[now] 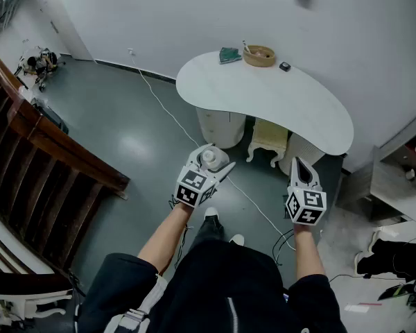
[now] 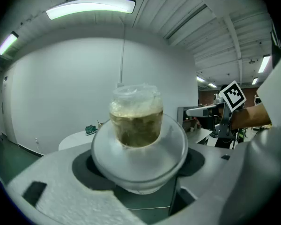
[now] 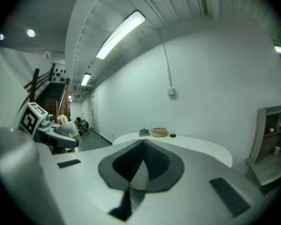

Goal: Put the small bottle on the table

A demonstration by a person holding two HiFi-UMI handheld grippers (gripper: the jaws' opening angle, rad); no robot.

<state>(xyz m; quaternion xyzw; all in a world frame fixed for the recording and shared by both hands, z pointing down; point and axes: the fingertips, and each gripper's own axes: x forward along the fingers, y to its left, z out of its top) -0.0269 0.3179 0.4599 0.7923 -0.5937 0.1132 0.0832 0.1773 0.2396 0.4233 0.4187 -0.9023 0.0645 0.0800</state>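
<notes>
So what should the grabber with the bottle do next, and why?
Probably carry the bottle forward toward the table. The left gripper holds it, but the table lies well ahead, and its near part is bare.

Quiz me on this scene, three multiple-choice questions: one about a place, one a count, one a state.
1. Where is the small clear white-capped bottle? A on the floor; B in the left gripper; C on a shelf.
2. How many things lie on the white curved table? A one; B three; C six.
3. The fingers of the right gripper are: A together, empty; B wide apart; C gripping a cup.
B: it is clamped in mid-air. B: green flat item, wooden bowl, small black object. A: tips meet, nothing between.
</notes>
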